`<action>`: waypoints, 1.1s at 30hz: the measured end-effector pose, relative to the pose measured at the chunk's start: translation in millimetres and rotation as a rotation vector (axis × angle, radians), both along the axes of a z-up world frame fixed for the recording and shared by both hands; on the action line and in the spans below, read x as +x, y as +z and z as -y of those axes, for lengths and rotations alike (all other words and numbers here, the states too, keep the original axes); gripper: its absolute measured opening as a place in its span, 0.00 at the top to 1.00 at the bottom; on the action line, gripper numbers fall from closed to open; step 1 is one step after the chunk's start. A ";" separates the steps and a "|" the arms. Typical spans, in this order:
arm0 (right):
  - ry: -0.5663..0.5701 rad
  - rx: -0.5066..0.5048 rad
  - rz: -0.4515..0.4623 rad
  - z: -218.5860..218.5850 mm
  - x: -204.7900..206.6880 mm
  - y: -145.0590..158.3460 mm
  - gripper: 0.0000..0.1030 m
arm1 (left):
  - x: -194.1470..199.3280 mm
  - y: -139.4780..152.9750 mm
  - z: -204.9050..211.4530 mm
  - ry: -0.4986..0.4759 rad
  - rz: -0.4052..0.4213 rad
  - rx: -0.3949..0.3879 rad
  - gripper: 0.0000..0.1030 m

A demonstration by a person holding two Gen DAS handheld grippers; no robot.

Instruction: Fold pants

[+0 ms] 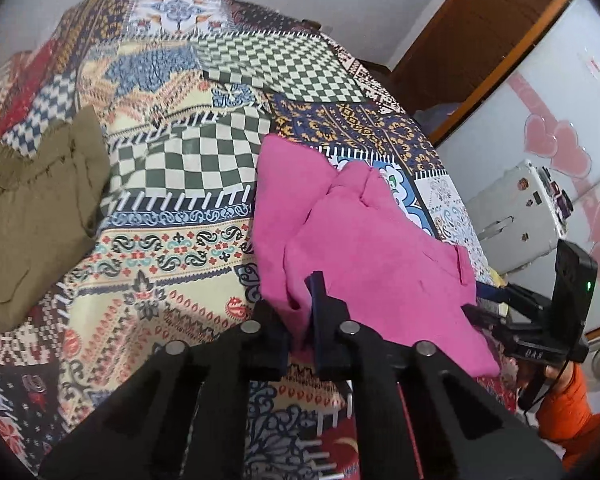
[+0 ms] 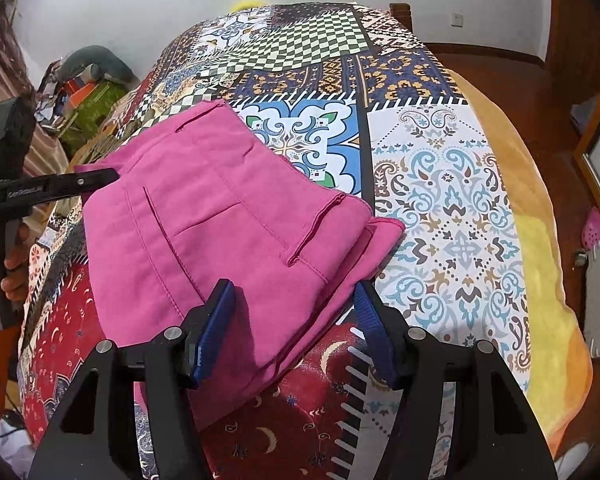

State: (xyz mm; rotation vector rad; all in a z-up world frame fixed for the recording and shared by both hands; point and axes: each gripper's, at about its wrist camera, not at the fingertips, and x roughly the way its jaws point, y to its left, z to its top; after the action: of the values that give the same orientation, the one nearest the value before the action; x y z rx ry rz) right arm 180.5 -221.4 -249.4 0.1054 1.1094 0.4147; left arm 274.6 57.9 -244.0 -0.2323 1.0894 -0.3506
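Lying on the bed, the pink pants (image 2: 228,232) were folded into a thick bundle, with a pocket seam and the waistband on the upper side. They rested on the patchwork bedspread (image 2: 452,200), near its front edge and toward the right side of the bed.

My left tool (image 1: 300,320) was pinching one corner of the bundle; pink cloth stood between its two blue pads (image 1: 315,292), which were pressed close on it. In the right wrist view this tool (image 2: 96,178) came from the left and met the far left corner of the pants.

My right tool (image 2: 296,312) was spread wide. Its left pad lay on top of the pants, and its right pad stood just beside the near right edge of the bundle. It held nothing.

Farther to the left on the bedspread, an olive green garment (image 1: 36,216) lay well apart from the pants. Beyond the bed were a white wall (image 2: 140,4) and a brown wooden floor (image 2: 512,68).
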 end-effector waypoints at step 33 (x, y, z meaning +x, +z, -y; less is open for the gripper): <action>0.109 0.002 0.093 -49.2 -21.2 36.0 0.44 | -140.1 12.9 -63.5 0.247 0.038 0.014 0.96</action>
State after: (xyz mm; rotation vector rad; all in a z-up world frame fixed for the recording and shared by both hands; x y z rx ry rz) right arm 159.3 -172.1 -213.5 0.0275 1.0262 0.5135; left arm 134.5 121.4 -231.1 -0.3426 1.0121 -0.1262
